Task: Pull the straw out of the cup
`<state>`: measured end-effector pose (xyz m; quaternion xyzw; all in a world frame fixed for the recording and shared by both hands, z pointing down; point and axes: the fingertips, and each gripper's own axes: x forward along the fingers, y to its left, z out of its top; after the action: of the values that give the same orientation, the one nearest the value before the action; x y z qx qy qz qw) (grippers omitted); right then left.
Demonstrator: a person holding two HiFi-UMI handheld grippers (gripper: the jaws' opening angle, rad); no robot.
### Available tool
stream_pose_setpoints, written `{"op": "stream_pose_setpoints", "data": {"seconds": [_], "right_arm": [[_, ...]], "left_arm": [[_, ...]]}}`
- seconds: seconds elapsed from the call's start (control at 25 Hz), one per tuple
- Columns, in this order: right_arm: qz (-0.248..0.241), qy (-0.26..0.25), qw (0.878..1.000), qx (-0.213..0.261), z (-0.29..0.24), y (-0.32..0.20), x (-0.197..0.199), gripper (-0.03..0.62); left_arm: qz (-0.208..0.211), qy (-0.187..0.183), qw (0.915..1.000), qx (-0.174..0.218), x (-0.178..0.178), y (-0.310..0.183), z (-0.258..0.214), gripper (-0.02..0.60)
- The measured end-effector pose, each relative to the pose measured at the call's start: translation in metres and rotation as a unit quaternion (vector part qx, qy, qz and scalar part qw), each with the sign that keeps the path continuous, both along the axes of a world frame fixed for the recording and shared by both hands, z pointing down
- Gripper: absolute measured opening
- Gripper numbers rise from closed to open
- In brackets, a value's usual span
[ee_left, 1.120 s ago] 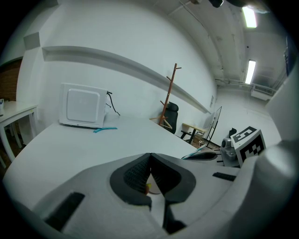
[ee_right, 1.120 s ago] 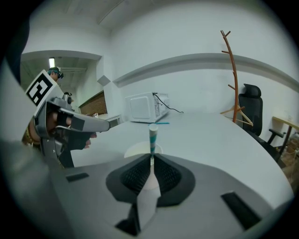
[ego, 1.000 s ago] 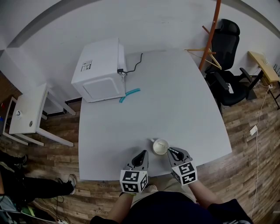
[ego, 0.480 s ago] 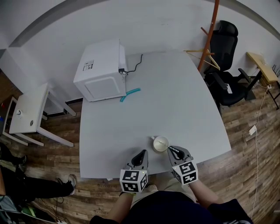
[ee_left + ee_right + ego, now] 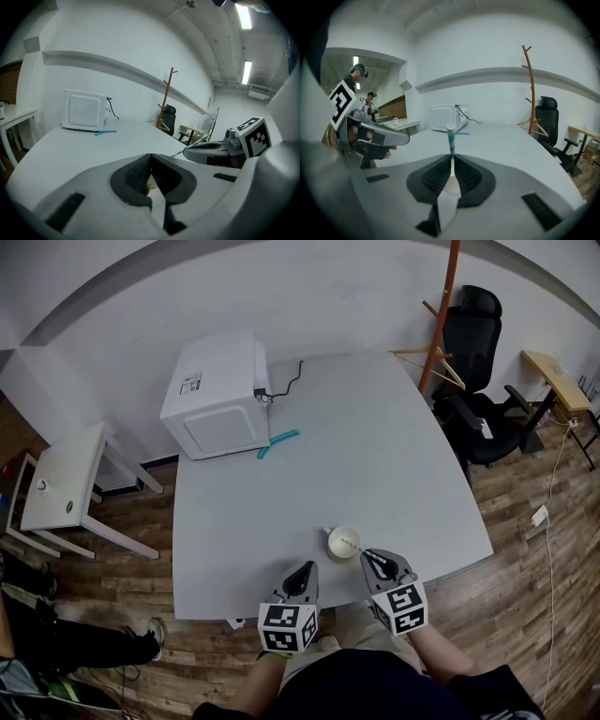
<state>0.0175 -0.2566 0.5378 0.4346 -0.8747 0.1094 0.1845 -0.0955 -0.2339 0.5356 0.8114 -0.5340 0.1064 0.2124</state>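
A small white cup (image 5: 343, 544) stands near the front edge of the grey table (image 5: 375, 446). A teal-and-white striped straw (image 5: 354, 547) slants from over the cup's mouth toward my right gripper (image 5: 368, 557), which is shut on it. In the right gripper view the straw (image 5: 451, 138) sticks up from between the closed jaws of that gripper (image 5: 452, 159). My left gripper (image 5: 306, 570) hangs to the left of the cup, apart from it. Its jaws meet at the tips of the gripper (image 5: 150, 157) with nothing between them.
A white microwave (image 5: 220, 395) sits at the table's far left corner, with a teal object (image 5: 277, 441) lying beside it. A black office chair (image 5: 478, 362) and a wooden coat stand (image 5: 441, 324) are off the right side. A white side table (image 5: 66, 474) stands to the left.
My right gripper has drawn back slightly from the cup toward the person, bringing the straw with it. The left gripper has stayed put.
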Motion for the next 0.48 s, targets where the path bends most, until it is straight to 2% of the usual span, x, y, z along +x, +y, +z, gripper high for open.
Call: {"op": "stream_pose_setpoints", "data": {"seconds": [0.48], "right_arm": [[0.010,-0.013,0.999,0.030,-0.031,0.027,0.000,0.041]], "left_arm": [[0.015,-0.001,0.9998,0.013,0.006,0.023,-0.010,0.018]]}}
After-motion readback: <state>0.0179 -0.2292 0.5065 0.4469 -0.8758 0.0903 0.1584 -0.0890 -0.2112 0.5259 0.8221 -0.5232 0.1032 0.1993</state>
